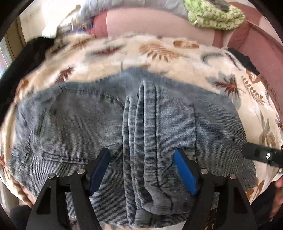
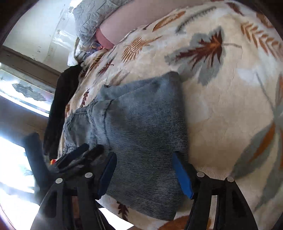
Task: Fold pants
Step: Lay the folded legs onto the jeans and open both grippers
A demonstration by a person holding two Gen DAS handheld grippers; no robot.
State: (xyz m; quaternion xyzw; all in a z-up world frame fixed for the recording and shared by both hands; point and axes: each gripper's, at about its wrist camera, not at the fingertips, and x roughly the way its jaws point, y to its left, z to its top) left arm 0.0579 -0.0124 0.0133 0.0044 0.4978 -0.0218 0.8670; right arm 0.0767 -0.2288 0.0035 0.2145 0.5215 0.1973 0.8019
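Observation:
Grey-blue jeans (image 1: 84, 120) lie folded in a thick bundle on a leaf-patterned blanket (image 1: 159, 51). In the left wrist view my left gripper (image 1: 142, 152) stands open above the bundle, its blue pads (image 1: 185, 173) on either side of a ridge of stacked folds (image 1: 148, 134) without pressing on it. In the right wrist view my right gripper (image 2: 144, 155) is open over the near end of the jeans (image 2: 138, 123), which lie flat beneath the jaws. The black frame of the left gripper (image 2: 76, 159) shows at the left there. A black part of the right gripper (image 1: 260, 155) enters from the right edge.
The blanket (image 2: 221, 106) covers a bed. A pink pillow (image 1: 150, 23), a grey quilted pillow (image 2: 92, 16) and a green patterned cloth (image 1: 214, 16) lie at the far end. Dark clothing (image 2: 60, 106) hangs off the bed's left edge, by a bright window (image 2: 21, 88).

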